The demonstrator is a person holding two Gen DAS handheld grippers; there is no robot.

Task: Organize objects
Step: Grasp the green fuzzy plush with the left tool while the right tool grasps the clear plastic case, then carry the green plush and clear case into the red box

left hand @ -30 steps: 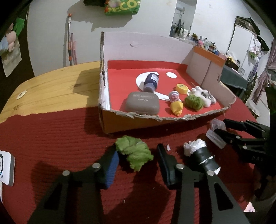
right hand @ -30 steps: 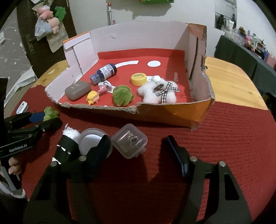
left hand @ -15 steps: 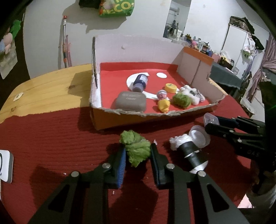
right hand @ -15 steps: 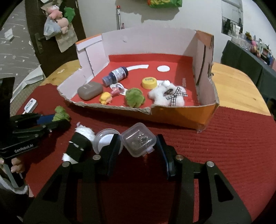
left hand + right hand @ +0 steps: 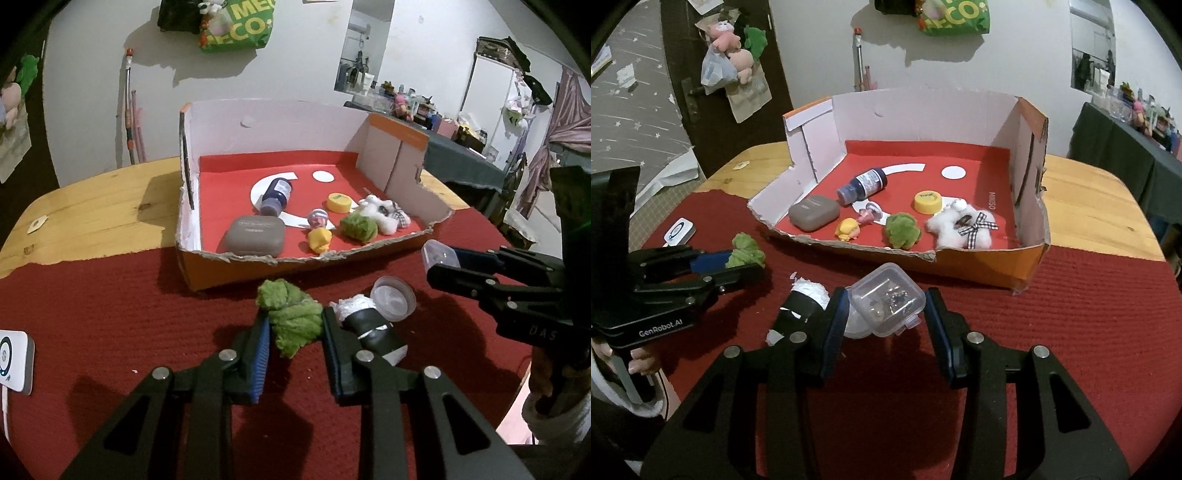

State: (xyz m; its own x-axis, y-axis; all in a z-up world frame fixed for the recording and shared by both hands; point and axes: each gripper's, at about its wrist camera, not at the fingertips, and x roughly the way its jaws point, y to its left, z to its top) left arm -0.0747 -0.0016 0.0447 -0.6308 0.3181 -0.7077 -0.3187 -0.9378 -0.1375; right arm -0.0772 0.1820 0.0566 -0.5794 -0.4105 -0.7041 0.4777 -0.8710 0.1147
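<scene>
My left gripper (image 5: pixel 295 332) is shut on a green fabric lettuce leaf (image 5: pixel 291 317) and holds it above the red mat; it also shows in the right wrist view (image 5: pixel 744 251). My right gripper (image 5: pixel 884 306) is shut on a small clear plastic box (image 5: pixel 888 299) with tiny metal bits inside, lifted off the mat; the box also shows in the left wrist view (image 5: pixel 439 254). The open cardboard box (image 5: pixel 369 254) with a red floor stands beyond both grippers.
A black-and-white roll (image 5: pixel 369 321) and a clear round lid (image 5: pixel 393 302) lie on the mat between the grippers. Inside the box lie a grey case (image 5: pixel 813 212), blue bottle (image 5: pixel 864 184), yellow cap (image 5: pixel 928 201), green pompom (image 5: pixel 902 230), white plush (image 5: pixel 962 227). A white device (image 5: pixel 679 230) lies left.
Both grippers closed on their objects and lifted them: the left on the lettuce leaf, the right on the clear box. Both views rose and tilted toward the cardboard box.
</scene>
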